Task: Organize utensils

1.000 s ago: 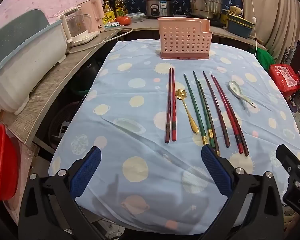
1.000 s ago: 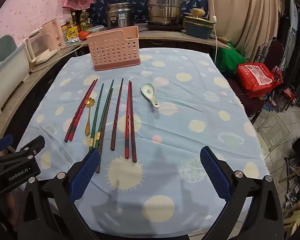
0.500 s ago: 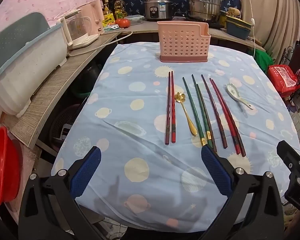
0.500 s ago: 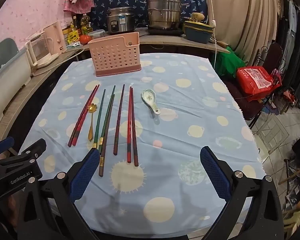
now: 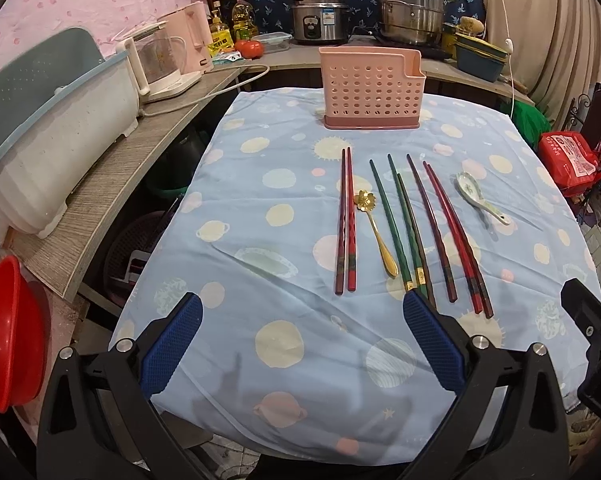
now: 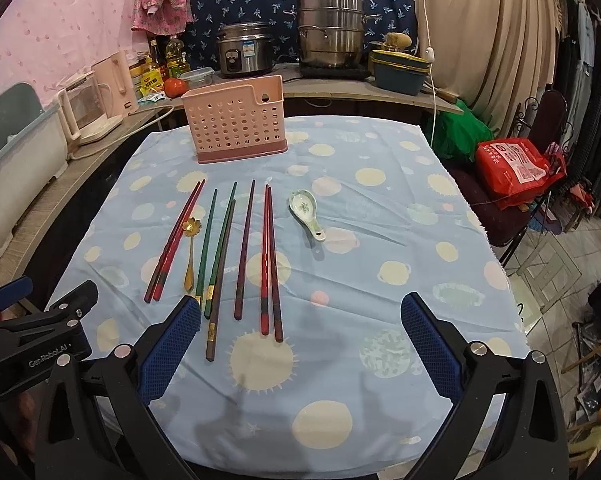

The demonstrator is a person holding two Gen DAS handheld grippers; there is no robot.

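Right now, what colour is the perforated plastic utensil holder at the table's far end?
Pale pink perforated plastic utensil holder with a darker pink base; clearest in the left wrist view.

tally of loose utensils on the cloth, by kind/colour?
Red/dark chopsticks: 5 (pair at left, one single, pair at right)
Green chopsticks: 3
Gold spoon: 1
Ceramic spoon: 1
Total: 10 loose utensils, none yet in the pink holder.
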